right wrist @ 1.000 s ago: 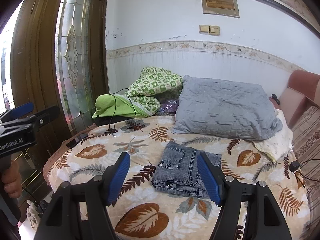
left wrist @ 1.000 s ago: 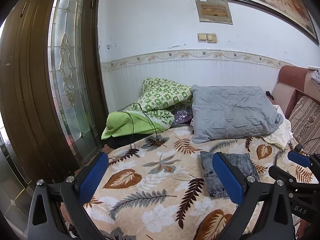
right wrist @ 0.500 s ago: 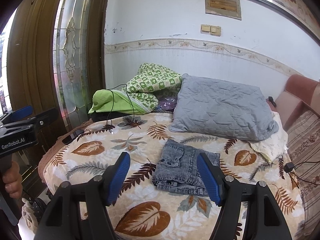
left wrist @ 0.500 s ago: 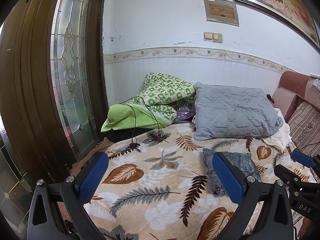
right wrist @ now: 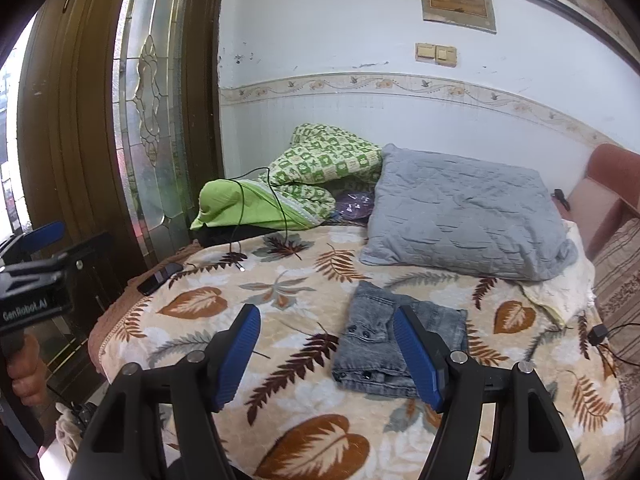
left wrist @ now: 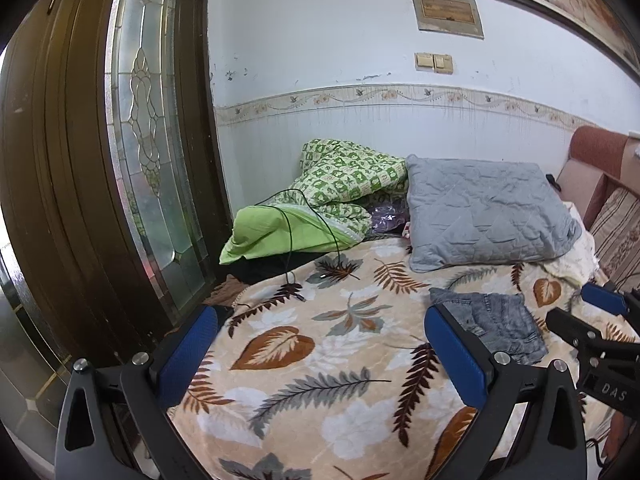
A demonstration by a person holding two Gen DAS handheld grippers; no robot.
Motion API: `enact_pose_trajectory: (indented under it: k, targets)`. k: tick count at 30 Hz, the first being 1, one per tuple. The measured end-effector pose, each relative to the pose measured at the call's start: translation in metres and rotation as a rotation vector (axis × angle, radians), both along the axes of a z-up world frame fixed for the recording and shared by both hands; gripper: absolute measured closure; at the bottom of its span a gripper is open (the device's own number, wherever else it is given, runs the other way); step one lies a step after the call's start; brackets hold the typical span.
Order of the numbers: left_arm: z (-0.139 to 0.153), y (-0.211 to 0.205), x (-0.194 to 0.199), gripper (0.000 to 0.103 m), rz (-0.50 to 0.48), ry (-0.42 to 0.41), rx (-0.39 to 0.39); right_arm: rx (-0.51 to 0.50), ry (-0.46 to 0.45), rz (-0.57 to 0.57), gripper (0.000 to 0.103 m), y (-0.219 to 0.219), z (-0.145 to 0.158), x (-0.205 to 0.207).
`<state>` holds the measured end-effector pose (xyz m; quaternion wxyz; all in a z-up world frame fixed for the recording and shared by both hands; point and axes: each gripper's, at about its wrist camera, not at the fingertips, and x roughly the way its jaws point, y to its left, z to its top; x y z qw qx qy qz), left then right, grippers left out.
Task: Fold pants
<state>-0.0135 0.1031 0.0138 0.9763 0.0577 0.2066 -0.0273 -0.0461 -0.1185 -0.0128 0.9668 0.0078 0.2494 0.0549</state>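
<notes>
Grey denim pants [right wrist: 372, 344] lie folded into a small rectangle on the leaf-patterned blanket [right wrist: 280, 292], in front of the grey pillow. In the left wrist view the pants [left wrist: 496, 320] sit right of centre. My left gripper [left wrist: 320, 320] hangs open over the blanket's near left part, holding nothing, well short of the pants. My right gripper [right wrist: 326, 312] is open and empty too, above the blanket just near of the pants, with its right finger overlapping them in the picture. Each gripper shows at the other view's edge.
A grey pillow [right wrist: 464, 224] and a green patterned quilt [right wrist: 316, 172] lie at the bed's far end, with a black cable [right wrist: 276, 208] draped over the quilt. A dark phone [right wrist: 158, 278] rests on the left edge. A wooden glazed door [left wrist: 144, 152] stands left; a sofa [right wrist: 616, 280] right.
Both grippers have drawn back from the bed, so the pants and pillow look smaller and farther. The pants lie unchanged and both grippers stay open.
</notes>
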Motion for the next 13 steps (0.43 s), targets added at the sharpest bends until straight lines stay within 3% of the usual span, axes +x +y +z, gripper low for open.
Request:
enact_pose_trajectory:
  k: [7,13]
  targets:
    - [0.001,-0.011,0.009,0.0,-0.016,0.012,0.027,0.015,0.013,0.015,0.03,0.002,-0.011,0.018]
    - [-0.002,-0.033,0.018,0.0,-0.067,0.034,0.022,0.045,0.024,-0.01,0.03,-0.022,-0.018,0.025]
